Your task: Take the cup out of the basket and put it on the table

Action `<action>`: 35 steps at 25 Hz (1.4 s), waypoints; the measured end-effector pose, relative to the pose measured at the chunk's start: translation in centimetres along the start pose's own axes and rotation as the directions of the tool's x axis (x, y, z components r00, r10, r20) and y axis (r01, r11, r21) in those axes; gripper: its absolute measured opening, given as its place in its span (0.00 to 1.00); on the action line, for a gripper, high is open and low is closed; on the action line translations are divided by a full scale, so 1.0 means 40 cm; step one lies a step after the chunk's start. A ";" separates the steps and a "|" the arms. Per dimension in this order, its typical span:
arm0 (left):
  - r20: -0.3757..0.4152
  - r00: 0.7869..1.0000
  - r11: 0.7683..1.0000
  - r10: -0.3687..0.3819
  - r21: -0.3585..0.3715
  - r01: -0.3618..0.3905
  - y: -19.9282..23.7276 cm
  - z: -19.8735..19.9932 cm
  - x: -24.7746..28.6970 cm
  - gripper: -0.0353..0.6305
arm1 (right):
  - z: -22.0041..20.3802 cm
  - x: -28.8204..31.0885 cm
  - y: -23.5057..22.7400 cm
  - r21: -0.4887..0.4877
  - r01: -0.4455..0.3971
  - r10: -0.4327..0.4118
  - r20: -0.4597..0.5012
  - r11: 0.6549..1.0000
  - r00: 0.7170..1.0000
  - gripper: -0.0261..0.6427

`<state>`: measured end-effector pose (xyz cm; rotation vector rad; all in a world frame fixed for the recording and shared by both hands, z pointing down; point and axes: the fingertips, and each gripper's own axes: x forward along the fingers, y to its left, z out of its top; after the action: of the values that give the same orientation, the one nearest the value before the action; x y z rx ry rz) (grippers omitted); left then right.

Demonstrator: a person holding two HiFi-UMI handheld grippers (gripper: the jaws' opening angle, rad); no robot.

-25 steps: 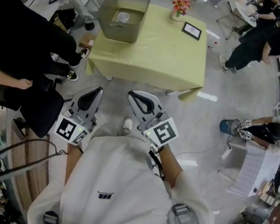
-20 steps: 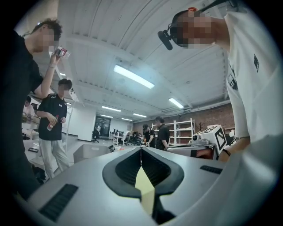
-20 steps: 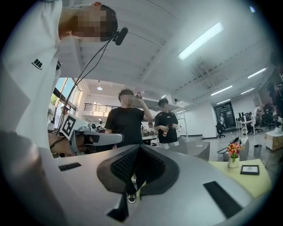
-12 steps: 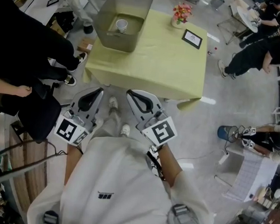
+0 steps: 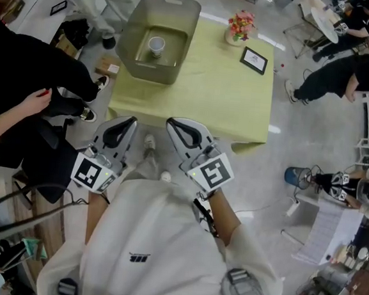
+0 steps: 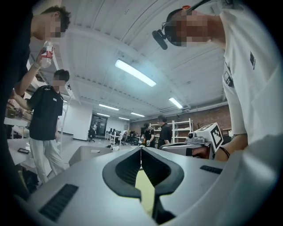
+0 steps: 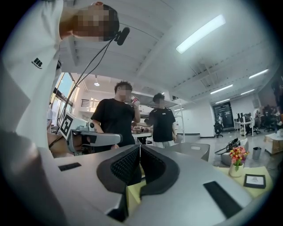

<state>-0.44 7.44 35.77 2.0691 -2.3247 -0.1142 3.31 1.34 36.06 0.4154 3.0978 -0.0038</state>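
Note:
A white cup [image 5: 156,45] stands upright inside a grey plastic basket [image 5: 173,8] on the far left corner of a table with a yellow-green cloth [image 5: 208,94]. Both grippers are held close to the person's chest, short of the table's near edge. My left gripper [image 5: 124,121] is shut with nothing in it, its jaw tips meeting [image 6: 141,148]. My right gripper [image 5: 172,123] is likewise shut and empty [image 7: 139,147]. The basket [image 7: 196,149] shows ahead in the right gripper view and also past the left jaws [image 6: 86,153]; the cup is hidden in both gripper views.
A small vase of flowers [image 5: 240,25] and a black picture frame [image 5: 252,60] stand at the table's far right. People in black stand left of the table [image 5: 26,53], and others sit at the right [image 5: 336,64]. A blue bucket [image 5: 292,176] is on the floor.
The table with the basket has come closer and lower in the head view as the person steps toward it. Both grippers stay shut at the chest.

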 end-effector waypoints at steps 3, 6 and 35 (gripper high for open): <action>-0.002 1.000 1.000 -0.018 -0.003 0.018 0.052 0.007 0.038 0.07 | 0.004 0.051 -0.043 0.003 0.011 -0.011 0.000 1.000 1.000 0.05; -0.002 0.999 0.999 -0.032 -0.010 0.032 0.115 0.014 0.071 0.07 | 0.004 0.110 -0.081 0.001 0.017 -0.017 -0.004 1.000 1.000 0.05; -0.024 0.992 0.992 -0.128 -0.023 0.127 0.462 0.035 0.274 0.07 | 0.000 0.409 -0.328 0.012 0.119 -0.118 -0.050 0.993 0.992 0.05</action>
<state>-20.13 -1.29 35.41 2.1946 -2.1666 -0.1144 -15.93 -6.99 35.78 0.2351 3.1682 -0.0190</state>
